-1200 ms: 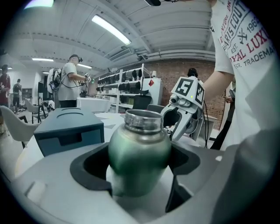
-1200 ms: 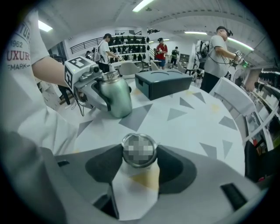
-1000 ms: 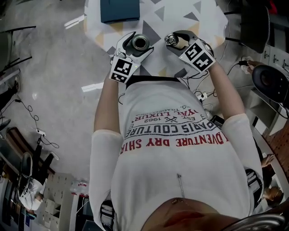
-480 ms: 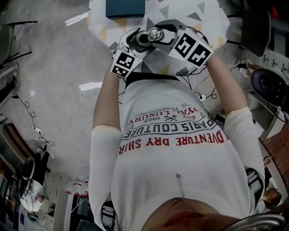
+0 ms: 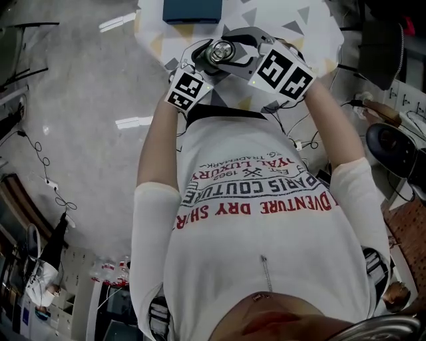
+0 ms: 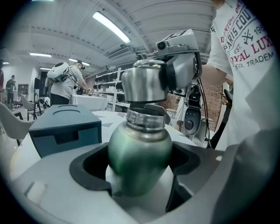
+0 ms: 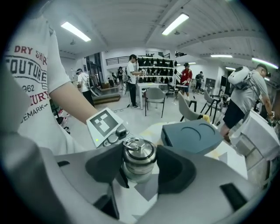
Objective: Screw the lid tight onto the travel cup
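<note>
- Head view: The left gripper [image 5: 208, 61] and the right gripper [image 5: 234, 48] meet over the bench [image 5: 313, 26]. The shiny lid [image 5: 221, 50] is on top, between them. A blue box [image 5: 192, 10] sits on the bench just past them.
- Left gripper view: The jaws hug the round green travel cup [image 6: 140, 153] on both sides and hold it up straight. The lid [image 6: 144, 83] is right above the cup's open mouth. I cannot tell if they touch.
- Right gripper view: The jaws stand wide and squeeze the lid [image 7: 138, 154] between them. The left gripper shows just behind it. The blue box [image 7: 190, 135] is off to the right.
</note>
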Tool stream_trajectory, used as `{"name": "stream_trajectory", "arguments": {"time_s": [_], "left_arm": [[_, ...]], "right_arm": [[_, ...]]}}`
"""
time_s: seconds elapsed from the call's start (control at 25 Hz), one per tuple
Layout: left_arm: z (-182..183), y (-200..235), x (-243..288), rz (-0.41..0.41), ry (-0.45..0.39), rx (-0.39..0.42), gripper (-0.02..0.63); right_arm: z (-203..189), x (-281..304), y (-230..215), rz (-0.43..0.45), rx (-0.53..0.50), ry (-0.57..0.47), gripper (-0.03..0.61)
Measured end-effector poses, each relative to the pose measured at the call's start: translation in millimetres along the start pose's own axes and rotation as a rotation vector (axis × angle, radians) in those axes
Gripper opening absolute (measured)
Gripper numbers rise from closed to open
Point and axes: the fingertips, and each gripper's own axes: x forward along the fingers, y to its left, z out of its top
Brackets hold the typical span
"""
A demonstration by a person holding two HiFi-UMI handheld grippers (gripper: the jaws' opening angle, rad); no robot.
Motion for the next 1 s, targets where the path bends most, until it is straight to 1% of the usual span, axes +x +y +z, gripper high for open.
{"name": "stream_trajectory", "arguments": {"time_s": [0.16,0.44,0.6,0.8,1.0], "left_arm": [[0,0,2,-0.002,0.001,-0.006,0.402],[-2,3,0,-0.014,-0.002,-0.023,0.407],[-1,6,1,-0.012,-0.007,-0.028,0.408],[-3,5,0,-0.015,-0.007,-0.028,0.408],[-2,6,0,-0.013,-0.006,-0.029,0.408]], "right_arm": [[0,8,3,0.025,0.019,-0.027,0.249],[-10,19,6,0.052,0.031,-0.014,0.249],[-13,21,4,0.049,0.037,-0.018,0.247],[-14,23,4,0.021,0.104,-0.02,0.247],[-14,23,2,-0.068,0.192,0.02,0.247]]}}
